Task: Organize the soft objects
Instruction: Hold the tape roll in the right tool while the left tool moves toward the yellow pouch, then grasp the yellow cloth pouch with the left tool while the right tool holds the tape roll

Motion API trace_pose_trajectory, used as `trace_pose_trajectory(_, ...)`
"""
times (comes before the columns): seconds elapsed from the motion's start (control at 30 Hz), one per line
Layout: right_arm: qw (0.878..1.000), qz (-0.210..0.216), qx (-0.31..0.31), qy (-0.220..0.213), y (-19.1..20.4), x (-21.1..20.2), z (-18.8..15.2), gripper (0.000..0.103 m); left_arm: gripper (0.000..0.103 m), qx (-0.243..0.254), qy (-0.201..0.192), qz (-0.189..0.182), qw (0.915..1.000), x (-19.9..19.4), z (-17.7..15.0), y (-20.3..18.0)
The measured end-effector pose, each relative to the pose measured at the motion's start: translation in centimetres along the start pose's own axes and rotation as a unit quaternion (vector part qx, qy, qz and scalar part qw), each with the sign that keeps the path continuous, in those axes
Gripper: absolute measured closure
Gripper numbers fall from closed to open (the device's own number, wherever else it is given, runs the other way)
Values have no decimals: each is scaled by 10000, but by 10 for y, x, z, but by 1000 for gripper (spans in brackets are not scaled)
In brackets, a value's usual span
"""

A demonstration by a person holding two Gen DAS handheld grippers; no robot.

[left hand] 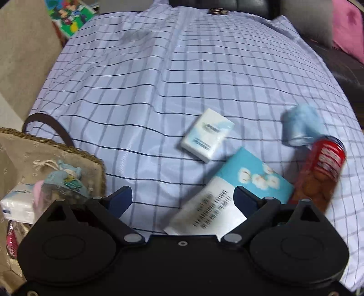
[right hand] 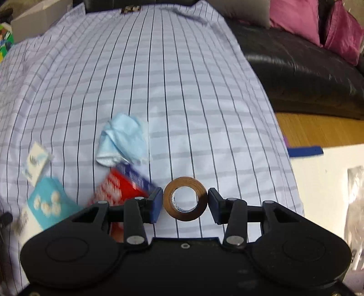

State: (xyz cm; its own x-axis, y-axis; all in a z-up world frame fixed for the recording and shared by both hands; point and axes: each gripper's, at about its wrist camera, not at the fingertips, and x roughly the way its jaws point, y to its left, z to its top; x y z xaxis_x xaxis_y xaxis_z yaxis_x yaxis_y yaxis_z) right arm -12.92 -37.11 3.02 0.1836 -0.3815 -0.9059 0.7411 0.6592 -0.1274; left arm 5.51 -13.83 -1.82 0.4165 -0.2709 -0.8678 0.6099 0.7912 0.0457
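Note:
On the checked cloth lie a white tissue pack (left hand: 207,138), a teal wipes pack with cotton flowers (left hand: 229,193) and a crumpled light blue cloth (left hand: 300,127). My left gripper (left hand: 183,200) is open and empty, just above the near end of the wipes pack. A woven basket (left hand: 68,149) at the left holds a tissue pack (left hand: 17,206) and small knitted items. My right gripper (right hand: 184,202) is shut on a brown tape roll (right hand: 185,201), held above the cloth. The blue cloth (right hand: 124,140), wipes pack (right hand: 49,205) and tissue pack (right hand: 36,162) show at its left.
A red snack can (left hand: 323,168) lies right of the wipes pack, also in the right wrist view (right hand: 118,189). A black sofa (right hand: 307,75) with pink cushions (right hand: 295,18) stands at the right. A colourful box (left hand: 68,16) sits beyond the table's far left.

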Motion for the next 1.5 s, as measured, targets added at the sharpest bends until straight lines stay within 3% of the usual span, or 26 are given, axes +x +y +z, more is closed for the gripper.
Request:
trace_pose_trajectory(0.4,9983,392,-253,363,-3,-25,-69,61,10,976,141,-711,9926,-18,-43,-48)
trace_pose_trajectory(0.57,9967,508,-382,502,0,-26,-83,61,10,1073,472,-1098,9870,-21,-66,-62)
trace_pose_trajectory(0.7,9953,466,-660,527,7,-23,-90,61,10,879,798,-1317,9842,-18,-81,-66)
trace_pose_trajectory(0.9,9935,520,-902,456,13,-25,-93,61,11,878,873,-1066,9866,-9,-94,-79)
trace_pose_trajectory(1.3,9940,545,-753,579,0,-13,-88,60,12,727,839,-875,9900,7,-86,-101)
trace_pose_trajectory(1.4,9938,518,-778,610,-1,-9,-88,60,20,784,878,-881,9891,10,-88,-107)
trace_pose_trajectory(1.47,9936,527,-775,638,-1,-7,-87,60,46,787,1011,-974,9870,15,-91,-109)
trace_pose_trajectory(1.5,9934,537,-776,646,0,-7,-87,61,52,793,1002,-911,9876,16,-93,-110)
